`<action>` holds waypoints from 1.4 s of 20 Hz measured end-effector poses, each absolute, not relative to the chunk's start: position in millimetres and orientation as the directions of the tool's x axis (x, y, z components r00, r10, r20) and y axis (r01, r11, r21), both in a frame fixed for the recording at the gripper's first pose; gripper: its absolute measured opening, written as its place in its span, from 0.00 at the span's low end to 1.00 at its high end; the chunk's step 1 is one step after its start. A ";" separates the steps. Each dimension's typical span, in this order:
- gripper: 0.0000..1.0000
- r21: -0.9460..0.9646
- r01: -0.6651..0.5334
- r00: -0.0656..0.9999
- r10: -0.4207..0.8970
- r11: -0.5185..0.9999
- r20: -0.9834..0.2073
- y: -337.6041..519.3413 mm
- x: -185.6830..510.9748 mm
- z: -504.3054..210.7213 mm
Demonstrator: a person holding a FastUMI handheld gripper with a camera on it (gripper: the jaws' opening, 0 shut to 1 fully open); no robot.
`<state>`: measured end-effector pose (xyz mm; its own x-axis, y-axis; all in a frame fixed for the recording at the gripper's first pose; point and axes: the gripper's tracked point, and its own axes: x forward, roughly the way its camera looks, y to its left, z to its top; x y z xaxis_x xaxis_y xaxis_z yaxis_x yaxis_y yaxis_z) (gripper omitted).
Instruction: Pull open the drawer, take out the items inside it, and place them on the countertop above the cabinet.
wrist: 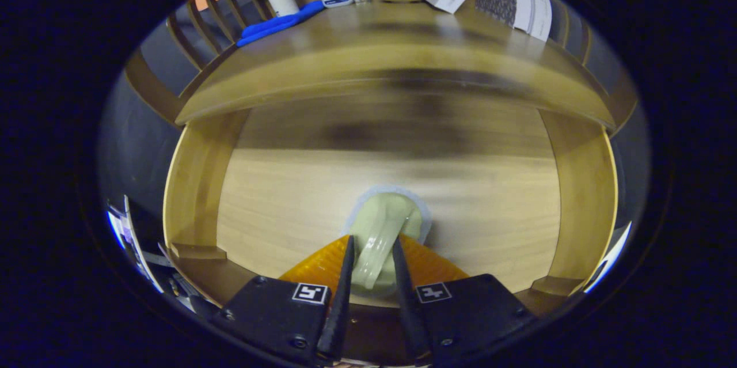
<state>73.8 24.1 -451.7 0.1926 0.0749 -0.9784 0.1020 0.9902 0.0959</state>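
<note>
Two fingers [348, 276] of gripper [373, 253] pinching pale green handle [377, 253], long axis straight ahead, over orange item [322, 267]; open drawer [196, 184] below, countertop [391, 34] beyond.

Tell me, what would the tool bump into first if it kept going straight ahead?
The tool is shut on a pale green handled item in the open drawer. Straight on, it would probably hit the drawer's wooden floor, then its back wall, though depth is hard to judge.
</note>
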 end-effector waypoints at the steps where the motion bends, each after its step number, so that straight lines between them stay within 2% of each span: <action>1: 0.40 0.092 0.090 0.200 0.073 0.992 -0.977 22.9 76.1 -451.5; 7: 0.22 0.048 0.059 0.201 0.036 0.997 -0.979 19.8 80.8 -450.4; 9: 0.20 0.020 0.056 0.210 0.008 0.998 -0.978 17.2 83.7 -445.6; 20: 0.20 0.004 0.026 0.330 -0.005 1.000 -0.944 13.5 98.1 -351.0; 24: 0.20 0.004 0.050 0.389 -0.016 0.999 -0.921 2.7 123.1 -310.2; 28: 0.20 -0.034 0.057 0.403 -0.054 0.998 -0.914 -7.2 156.9 -297.4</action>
